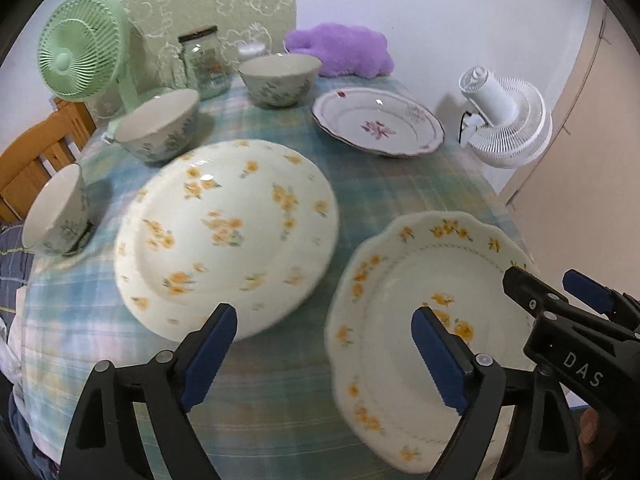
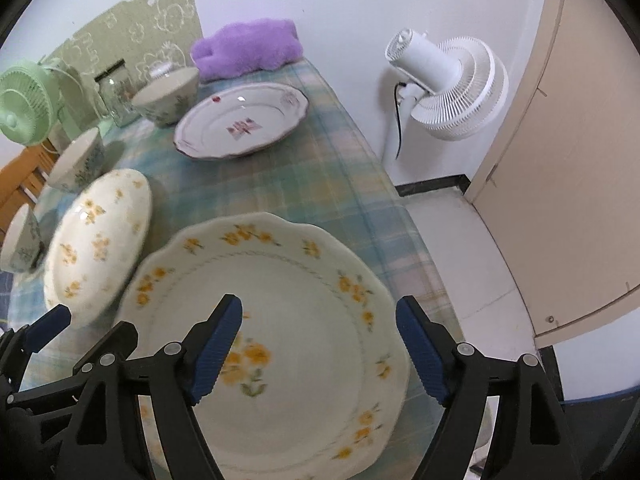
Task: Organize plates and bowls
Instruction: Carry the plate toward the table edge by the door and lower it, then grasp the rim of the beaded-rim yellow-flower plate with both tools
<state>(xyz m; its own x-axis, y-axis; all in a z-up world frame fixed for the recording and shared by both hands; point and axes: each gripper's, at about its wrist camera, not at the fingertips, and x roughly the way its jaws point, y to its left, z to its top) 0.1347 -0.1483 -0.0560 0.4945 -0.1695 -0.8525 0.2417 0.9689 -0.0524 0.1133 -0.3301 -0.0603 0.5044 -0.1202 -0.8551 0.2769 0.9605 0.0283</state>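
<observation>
The right tool (image 2: 318, 354) hangs with its jaws spread wide and nothing between them, above the scalloped plate with yellow flowers (image 2: 280, 320) at the near right of the worktop (image 2: 348, 168). The left tool (image 1: 324, 360) is likewise wide apart and empty, over the bare cloth between that plate and the round yellow-flowered plate (image 1: 228, 232) just beside it.

The step in hand looks like a first pickup for stacking. To do it well, I would come in low at the scalloped plate's near rim, one finger under the lip and one on top, and close firmly before lifting; glazed china is likely to slip from a shallow bite. Lift level, then set it down centred on the round plate.

The left wrist view shows all three patterned bowls (image 1: 160, 124) along the left and far side, the pink-flowered plate (image 1: 378, 122) far right, and a glass jar (image 1: 202, 60) by the green fan (image 1: 78, 48). The right wrist view alone shows the scalloped plate nearly whole, and the floor, the door and the white fan (image 2: 452, 84) past the worktop's right edge.
</observation>
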